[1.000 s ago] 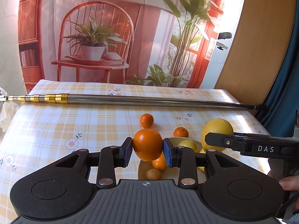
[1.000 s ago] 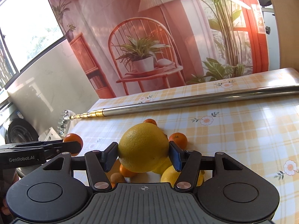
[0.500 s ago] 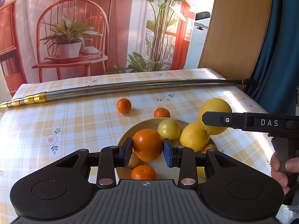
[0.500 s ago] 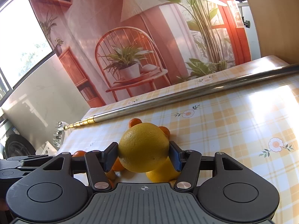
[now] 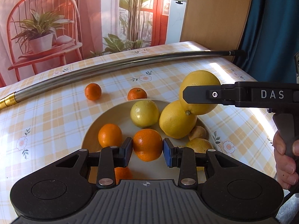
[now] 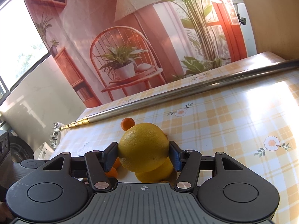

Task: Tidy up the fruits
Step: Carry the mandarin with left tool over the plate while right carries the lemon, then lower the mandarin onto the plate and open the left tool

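My left gripper [image 5: 147, 148] is shut on an orange [image 5: 147, 144], held low over a cream bowl [image 5: 104, 121]. In the bowl lie another orange [image 5: 109, 135], a pale lemon [image 5: 144, 113], a big yellow citrus [image 5: 176, 120] and smaller yellow fruit at the right. My right gripper [image 6: 143, 155] is shut on a large yellow grapefruit [image 6: 143, 146], seen in the left wrist view as the grapefruit [image 5: 200, 80] held above the bowl's right rim. Two small tangerines [image 5: 92, 91] [image 5: 137, 93] rest on the tablecloth beyond the bowl.
A long metal telescopic pole [image 5: 112, 63] lies across the far side of the checked tablecloth [image 5: 46, 115]. A person's hand [image 5: 286, 160] grips the right tool's handle. A wooden panel [image 5: 214, 13] and blue curtain stand at the back right.
Both grippers have come forward and down over the bowl, still holding their fruit. The bowl and its contents now fill more of the left wrist view.
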Motion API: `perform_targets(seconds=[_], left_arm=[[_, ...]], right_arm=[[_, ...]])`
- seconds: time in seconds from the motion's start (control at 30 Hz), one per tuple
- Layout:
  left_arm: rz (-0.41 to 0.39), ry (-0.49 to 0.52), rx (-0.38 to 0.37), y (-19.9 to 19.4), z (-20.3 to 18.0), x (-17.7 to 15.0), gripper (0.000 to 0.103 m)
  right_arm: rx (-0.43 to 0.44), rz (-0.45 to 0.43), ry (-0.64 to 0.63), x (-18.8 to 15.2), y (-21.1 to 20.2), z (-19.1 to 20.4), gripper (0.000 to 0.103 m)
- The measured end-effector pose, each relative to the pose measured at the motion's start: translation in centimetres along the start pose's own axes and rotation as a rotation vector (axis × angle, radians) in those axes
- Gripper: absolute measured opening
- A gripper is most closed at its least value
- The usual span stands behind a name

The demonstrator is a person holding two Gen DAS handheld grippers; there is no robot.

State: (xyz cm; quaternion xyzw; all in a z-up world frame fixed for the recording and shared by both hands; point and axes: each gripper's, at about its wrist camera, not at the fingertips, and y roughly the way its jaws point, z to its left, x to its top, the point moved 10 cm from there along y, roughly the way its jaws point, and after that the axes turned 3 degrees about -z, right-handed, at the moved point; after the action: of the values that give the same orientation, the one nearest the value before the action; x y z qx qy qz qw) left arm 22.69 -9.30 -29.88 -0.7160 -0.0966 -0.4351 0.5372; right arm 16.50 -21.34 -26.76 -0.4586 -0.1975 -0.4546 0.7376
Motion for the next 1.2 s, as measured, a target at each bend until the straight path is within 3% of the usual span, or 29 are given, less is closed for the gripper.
perform_targets(seconds=[0.57, 0.8, 0.87, 0.93, 1.0, 1.2], left_arm=[[0.033, -0.022, -0.057, 2.3, -1.5, -0.5, 0.038], [-0.001, -0.050, -0.046, 0.8, -0.9, 0.0, 0.050], [-0.036, -0.065, -0.023, -0.3, -0.3, 0.3, 0.054], [-0.088, -0.059, 0.033, -1.8, 0.3, 0.7, 0.067], [-0.132, -0.052, 0.085, -3.3, 1.0, 1.1, 0.073], [-0.178, -0.188, 0.226, -6.7, 4.9, 1.0, 0.073]], right_arm=[[-0.008, 0.002, 0.022, 0.0, 0.1, -0.9, 0.054], [-0.007, 0.007, 0.017, -0.1, 0.1, -0.6, 0.054], [-0.007, 0.007, 0.012, -0.1, 0.1, -0.5, 0.054], [-0.007, 0.008, 0.007, -0.1, 0.1, -0.4, 0.054], [-0.003, 0.014, 0.003, -0.2, 0.2, -0.1, 0.054], [0.020, 0.040, -0.074, -0.5, 1.1, 2.0, 0.054]])
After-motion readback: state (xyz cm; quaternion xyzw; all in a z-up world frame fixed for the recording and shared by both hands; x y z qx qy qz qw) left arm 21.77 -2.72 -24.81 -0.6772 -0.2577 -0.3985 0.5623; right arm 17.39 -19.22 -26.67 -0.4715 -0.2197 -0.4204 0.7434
